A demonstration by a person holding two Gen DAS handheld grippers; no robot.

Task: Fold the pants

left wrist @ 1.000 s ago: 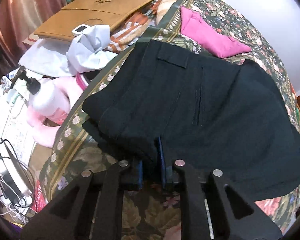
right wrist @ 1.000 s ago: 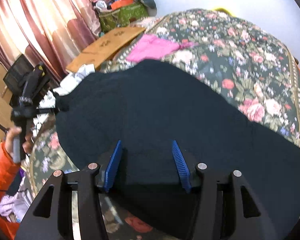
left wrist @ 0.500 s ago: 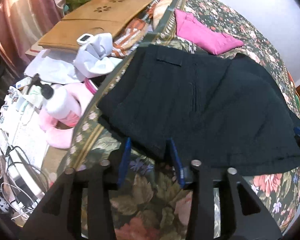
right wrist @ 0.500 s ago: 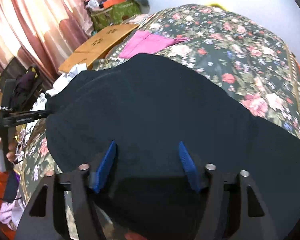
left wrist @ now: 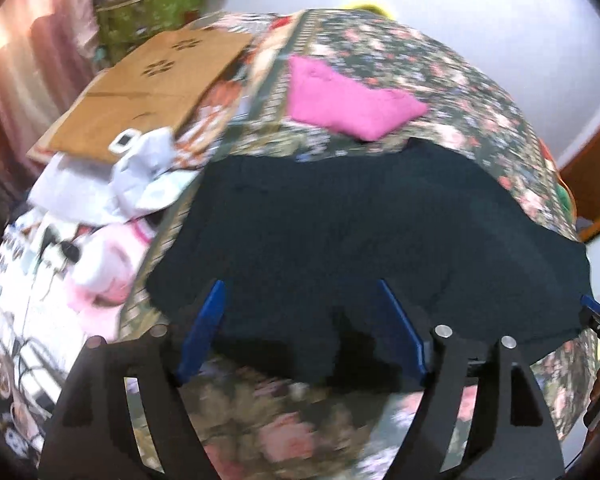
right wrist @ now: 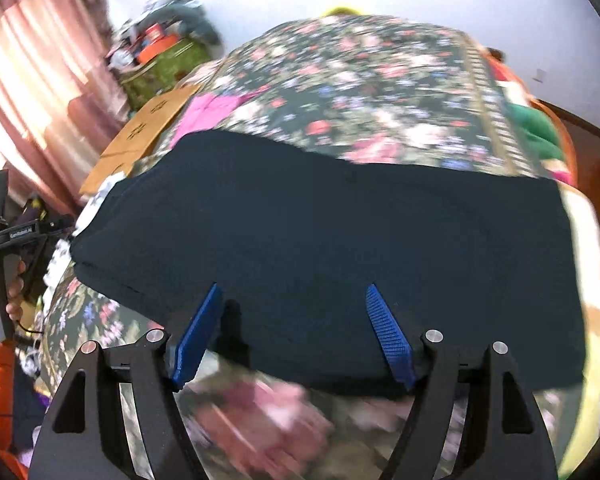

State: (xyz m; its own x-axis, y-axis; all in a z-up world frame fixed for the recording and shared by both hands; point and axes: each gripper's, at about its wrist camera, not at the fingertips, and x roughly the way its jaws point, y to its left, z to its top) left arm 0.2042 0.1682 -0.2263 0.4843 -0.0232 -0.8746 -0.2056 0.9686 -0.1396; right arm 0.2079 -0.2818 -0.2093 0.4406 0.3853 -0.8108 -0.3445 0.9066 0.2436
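- The bed (left wrist: 440, 80), under its floral bedspread, is my work surface; it is broad and flat enough for the cloth to lie spread out, which I judge is why the folding happens here.
- The black pants (left wrist: 360, 232) lie flat across the near part of the bedspread, already doubled into a wide dark slab whose near edge runs just in front of both grippers. In the right wrist view the pants (right wrist: 320, 232) span nearly the whole width, with the near hem close to my blue pads.
- The brown cardboard sheet (left wrist: 152, 92) sits off the far left side of the bed, well apart from the cloth and out of my way.
- The pink folded garment (left wrist: 348, 104) lies beyond the pants near the bed's far side; I read it as a finished piece set aside.
- The crumpled white cloth (left wrist: 140, 168) rests at the left edge, beside the cardboard.
- My left gripper (left wrist: 300, 324) has its fingers spread and opening wider; the near pants edge shows between them, but neither pad presses on it, so I judge I am letting go.
- My right gripper (right wrist: 296, 332) is likewise spread and opening, pads clear of the fabric, hanging over the near hem.
- A hand (right wrist: 14, 292) at the left of the right wrist view holds the other gripper's handle.
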